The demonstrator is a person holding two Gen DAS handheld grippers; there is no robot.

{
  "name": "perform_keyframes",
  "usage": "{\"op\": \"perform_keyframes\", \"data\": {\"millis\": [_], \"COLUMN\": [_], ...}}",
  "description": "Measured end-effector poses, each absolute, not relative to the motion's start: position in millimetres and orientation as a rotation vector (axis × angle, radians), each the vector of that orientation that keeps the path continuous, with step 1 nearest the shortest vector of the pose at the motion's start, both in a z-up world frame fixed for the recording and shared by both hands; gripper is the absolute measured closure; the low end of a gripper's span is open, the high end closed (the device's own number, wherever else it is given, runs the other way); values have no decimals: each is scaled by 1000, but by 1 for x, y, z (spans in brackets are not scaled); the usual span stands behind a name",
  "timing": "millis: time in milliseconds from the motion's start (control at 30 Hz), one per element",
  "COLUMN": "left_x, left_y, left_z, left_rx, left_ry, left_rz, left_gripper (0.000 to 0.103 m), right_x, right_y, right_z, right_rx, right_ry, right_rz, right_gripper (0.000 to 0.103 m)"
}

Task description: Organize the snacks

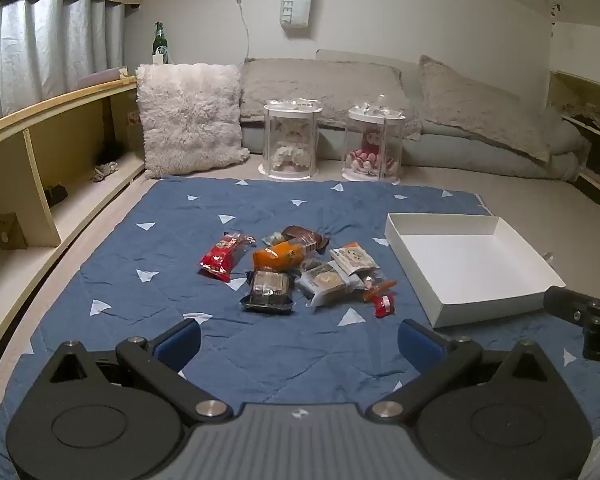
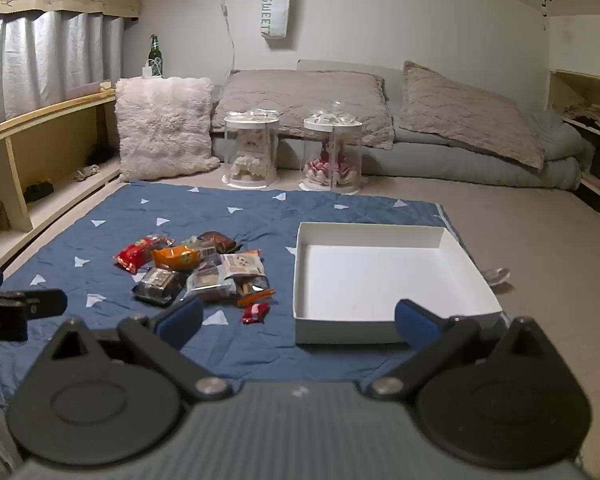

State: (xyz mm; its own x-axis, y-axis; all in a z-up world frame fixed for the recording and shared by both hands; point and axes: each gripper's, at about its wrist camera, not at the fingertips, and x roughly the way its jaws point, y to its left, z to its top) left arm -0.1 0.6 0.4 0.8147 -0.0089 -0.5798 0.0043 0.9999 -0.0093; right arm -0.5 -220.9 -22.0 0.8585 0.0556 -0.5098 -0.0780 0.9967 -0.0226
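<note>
A pile of snack packets lies on a blue mat (image 1: 148,256): a red pack (image 1: 222,255), an orange pack (image 1: 284,255), a dark tray pack (image 1: 269,290), a clear-wrapped cake (image 1: 327,282) and a small red candy (image 1: 384,305). An empty white box (image 1: 472,264) sits to their right. My left gripper (image 1: 300,340) is open and empty, just short of the pile. My right gripper (image 2: 298,320) is open and empty, in front of the box (image 2: 380,276), with the pile (image 2: 196,272) to its left. Each gripper shows at the edge of the other's view.
Two clear jars with dolls (image 1: 292,140) (image 1: 374,144) stand beyond the mat. A fluffy pillow (image 1: 190,116) and grey bedding (image 1: 380,88) lie behind. Wooden shelves (image 1: 40,184) run along the left. A green bottle (image 1: 160,40) stands on the ledge.
</note>
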Motion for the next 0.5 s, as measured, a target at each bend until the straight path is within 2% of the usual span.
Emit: {"op": "perform_keyframes", "data": {"millis": [500], "left_x": [2], "left_y": [-7], "left_z": [-5], "left_rx": [-3], "left_ry": [628], "left_rz": [-5], "left_gripper": [0], "right_x": [2], "right_y": [-218], "right_z": [-26], "right_rx": [-35], "right_ry": [546], "right_rz": [60], "right_gripper": [0]}}
